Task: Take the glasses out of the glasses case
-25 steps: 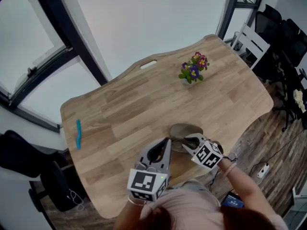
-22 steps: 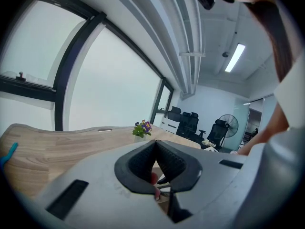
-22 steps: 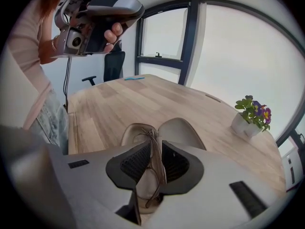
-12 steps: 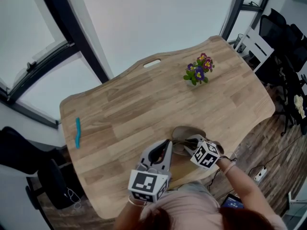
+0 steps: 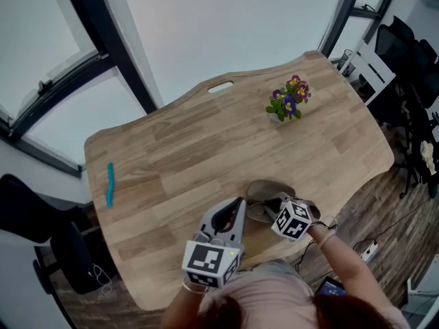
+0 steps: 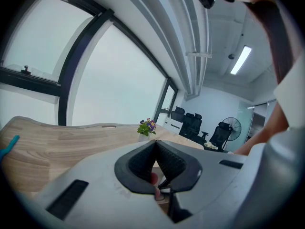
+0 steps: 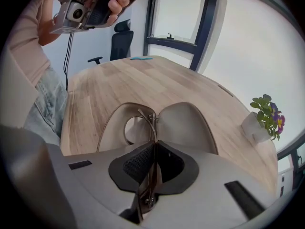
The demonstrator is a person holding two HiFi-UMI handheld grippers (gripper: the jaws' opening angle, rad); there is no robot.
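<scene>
A beige glasses case lies open near the table's front edge, both halves spread flat. Brown thin-framed glasses stand over the case's left half. My right gripper is shut on their frame, and in the head view it sits at the case's near side. My left gripper points at the case's left edge from just beside it. Its jaws are shut, and I see nothing held between the tips. The case does not show in the left gripper view.
A small white pot of purple flowers stands at the table's far right. A blue strip lies near the left edge. The wooden table has a handle slot at the back. Office chairs stand to the right.
Both grippers stay where they were by the case. Only the head view has shifted slightly.
</scene>
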